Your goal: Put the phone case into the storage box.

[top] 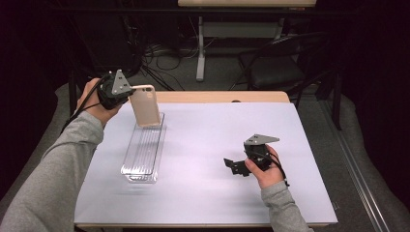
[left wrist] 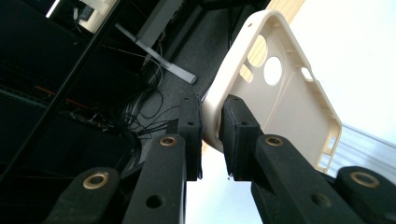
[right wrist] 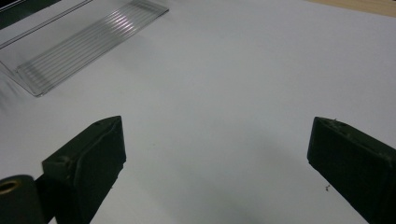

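Case [top: 144,105], beige, is clamped by its rim between the two jaws of the left claw [top: 126,90]. In the left claw view the jaws stand nearly together, pressing on one long edge of the case [left wrist: 280,98] from either side. The open inner side of the case faces that camera, with its round and oval cut-outs in the upper part. The case extends ahead of the left claw [left wrist: 211,126], tilted, with its lower end above the far end of the tray [top: 143,150].

Tray: clear plastic, long and ribbed, resting flat on the counter [top: 208,145] below and ahead of the left claw. Nothing lies inside it. Whether the lower end of the case touches the tray cannot be told.

Right claw [top: 232,164]: held low over the white counter surface, well apart from the tray and the case. Its jaws stand wide apart with nothing between them. In the right claw view [right wrist: 217,154], the tray [right wrist: 84,42] lies ahead and to the left of the jaws, and bare counter [right wrist: 224,84] lies between them.
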Demonstrator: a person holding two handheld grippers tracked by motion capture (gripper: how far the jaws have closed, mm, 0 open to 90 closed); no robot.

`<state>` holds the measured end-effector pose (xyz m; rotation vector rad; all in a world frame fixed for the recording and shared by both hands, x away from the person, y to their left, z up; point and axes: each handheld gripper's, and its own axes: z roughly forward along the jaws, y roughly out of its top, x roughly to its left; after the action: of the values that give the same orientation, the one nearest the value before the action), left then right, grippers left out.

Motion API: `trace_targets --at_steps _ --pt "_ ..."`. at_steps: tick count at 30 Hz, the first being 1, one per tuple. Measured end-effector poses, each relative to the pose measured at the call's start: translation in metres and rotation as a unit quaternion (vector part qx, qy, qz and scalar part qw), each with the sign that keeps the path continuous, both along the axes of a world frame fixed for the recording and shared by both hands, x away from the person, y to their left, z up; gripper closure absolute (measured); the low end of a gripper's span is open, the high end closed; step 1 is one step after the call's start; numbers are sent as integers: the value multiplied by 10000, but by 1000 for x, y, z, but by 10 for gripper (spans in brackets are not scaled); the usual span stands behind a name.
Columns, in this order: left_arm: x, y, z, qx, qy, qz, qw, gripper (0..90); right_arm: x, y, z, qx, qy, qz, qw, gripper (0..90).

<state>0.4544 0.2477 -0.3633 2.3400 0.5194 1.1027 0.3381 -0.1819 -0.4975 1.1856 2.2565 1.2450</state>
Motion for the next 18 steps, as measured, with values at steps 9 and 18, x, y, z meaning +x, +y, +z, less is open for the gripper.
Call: trace_targets --at_steps 9,18 --pt "7 3 -13 2 -3 28 10000 795 0 -1 1 17 -51 -28 10000 40" --pt "14 3 -23 -29 -91 43 9999 795 -4 1 -1 -123 -84 1 9999 40"
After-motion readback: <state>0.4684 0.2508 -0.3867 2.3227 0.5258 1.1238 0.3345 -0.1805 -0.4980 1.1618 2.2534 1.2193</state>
